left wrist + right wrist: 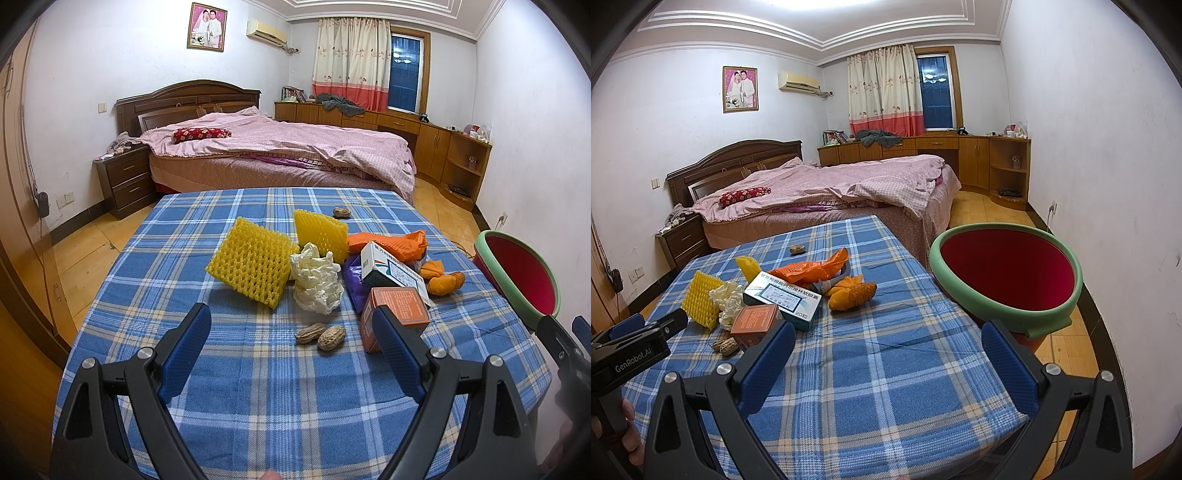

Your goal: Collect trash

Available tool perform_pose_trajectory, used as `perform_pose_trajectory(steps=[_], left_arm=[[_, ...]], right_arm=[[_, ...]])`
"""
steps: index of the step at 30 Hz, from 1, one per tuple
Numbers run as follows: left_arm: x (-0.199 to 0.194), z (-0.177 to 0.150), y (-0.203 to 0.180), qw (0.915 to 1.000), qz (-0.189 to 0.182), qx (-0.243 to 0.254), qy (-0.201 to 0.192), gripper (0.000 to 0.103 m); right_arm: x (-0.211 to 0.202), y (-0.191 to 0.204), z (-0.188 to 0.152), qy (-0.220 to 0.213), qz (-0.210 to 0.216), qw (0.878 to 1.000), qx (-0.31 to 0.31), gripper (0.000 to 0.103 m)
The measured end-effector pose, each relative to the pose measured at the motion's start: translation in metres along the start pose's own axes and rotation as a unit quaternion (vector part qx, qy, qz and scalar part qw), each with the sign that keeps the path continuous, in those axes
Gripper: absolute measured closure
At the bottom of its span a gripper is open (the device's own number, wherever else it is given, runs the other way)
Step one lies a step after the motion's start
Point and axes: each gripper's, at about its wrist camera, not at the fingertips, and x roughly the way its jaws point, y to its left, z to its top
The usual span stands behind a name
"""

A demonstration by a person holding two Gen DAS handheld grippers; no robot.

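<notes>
Across the frame's middle, a blue plaid table [258, 387] holds the trash [321, 273] at centre, a bed [280, 155] behind. Its white box [391, 271] lies flat, long axis toward lower right, beside the bin [1008, 275]. Left gripper [291, 345] and right gripper [886, 363] gape, holding nothing.

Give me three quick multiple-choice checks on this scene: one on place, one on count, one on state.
1. The red bin stands:
A. on the bed
B. off the table's right edge
C. among the trash

2. Yellow foam nets on the table:
A. one
B. two
C. four

3. The left gripper is:
A. open, empty
B. shut on the tissue
C. shut on a box

Key: B, its green rim hangs beyond the plaid tablecloth; B, one net lies flat, another stands behind; A, its jaws are spread over the peanuts.
</notes>
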Motion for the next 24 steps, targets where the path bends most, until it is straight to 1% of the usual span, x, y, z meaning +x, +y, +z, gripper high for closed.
perform_pose_trajectory(steps=[10,17,21,24], left_arm=[[0.003,0.001,-0.002,1.0,0.0,0.001,0.002,0.014],[0.008,0.006,0.009,1.0,0.007,-0.002,0.005,0.014],[0.016,0.013,0.016,0.9999,0.012,-0.006,0.009,0.014],[0.024,0.018,0.02,0.9997,0.015,-0.009,0.015,0.014]], right_arm=[[0.002,0.0,0.001,0.001,0.0,1.0,0.0,0.0],[0.003,-0.003,-0.001,0.008,0.007,1.0,0.006,0.0],[0.012,-0.007,0.009,0.014,0.013,1.0,0.009,0.0],[0.028,-0.004,0.012,0.022,0.018,0.999,0.014,0.0]])
